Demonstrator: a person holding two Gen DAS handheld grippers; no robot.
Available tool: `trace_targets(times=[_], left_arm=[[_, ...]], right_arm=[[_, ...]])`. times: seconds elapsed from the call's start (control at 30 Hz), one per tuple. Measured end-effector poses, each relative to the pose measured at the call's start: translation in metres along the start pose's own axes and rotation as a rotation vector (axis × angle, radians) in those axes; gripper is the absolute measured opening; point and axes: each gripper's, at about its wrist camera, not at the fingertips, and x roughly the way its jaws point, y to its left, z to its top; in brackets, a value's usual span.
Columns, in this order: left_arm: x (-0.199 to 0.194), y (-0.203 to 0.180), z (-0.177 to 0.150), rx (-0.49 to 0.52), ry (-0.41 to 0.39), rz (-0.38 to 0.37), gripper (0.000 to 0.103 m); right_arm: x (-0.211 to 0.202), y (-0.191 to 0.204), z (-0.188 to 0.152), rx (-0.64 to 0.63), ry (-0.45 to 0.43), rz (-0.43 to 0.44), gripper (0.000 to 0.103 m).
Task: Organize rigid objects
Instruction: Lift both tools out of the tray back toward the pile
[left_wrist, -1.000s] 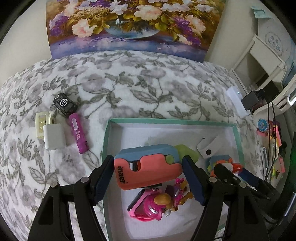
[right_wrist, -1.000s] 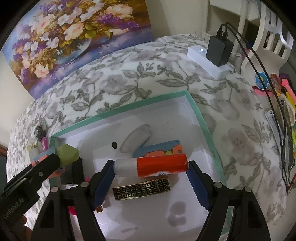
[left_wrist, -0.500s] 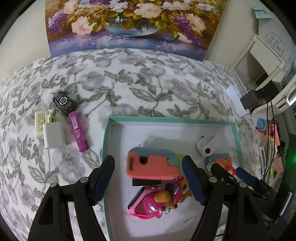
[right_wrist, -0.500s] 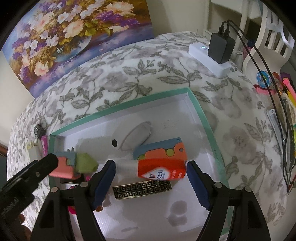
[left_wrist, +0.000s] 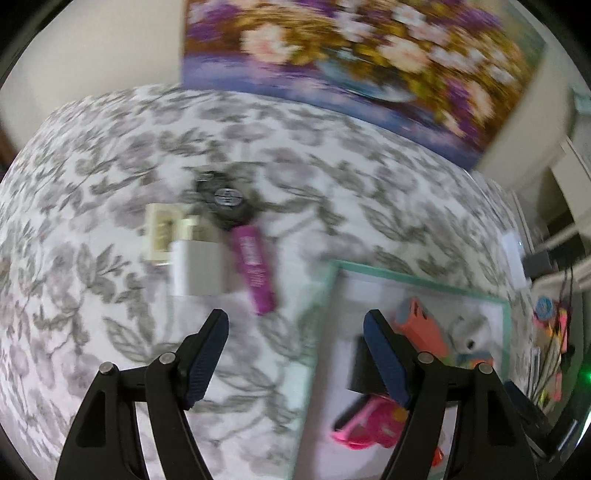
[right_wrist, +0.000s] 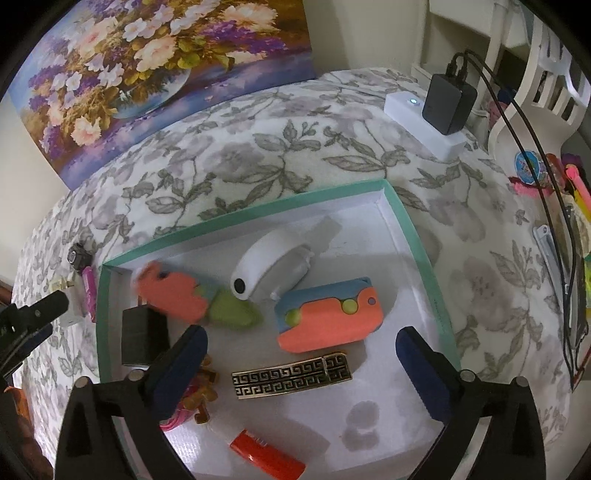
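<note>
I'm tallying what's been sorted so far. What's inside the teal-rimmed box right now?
Inside the teal-rimmed box: two orange-and-blue toys, a white case, a black block, a patterned metal bar, and a red tube. The right gripper's finger covers part of a pink toy.

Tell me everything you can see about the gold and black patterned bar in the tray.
The patterned bar is a long, flat rectangular piece, metallic-looking, gold with a black Greek-key fret along its face. A seam near its right end sets off a short end section. It lies flat on the white floor of the teal-rimmed tray, slightly tilted, just below the orange and blue toy, apparently not touching it. Nothing grips it.
</note>
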Motion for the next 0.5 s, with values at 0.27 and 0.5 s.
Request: trace_targets(times=[0.27,0.5], left_arm=[[-0.005,0.062,0.014,-0.127,-0.024,0.099,0.083],[-0.009,0.098,0.019,-0.187,-0.040,0.149,0.083]], right_arm=[[-0.022,0.027,0.004,-0.048,-0.089,0.026,0.103],[-0.030,0.077,0.003,-0.138,-0.138,0.068,0.103]])
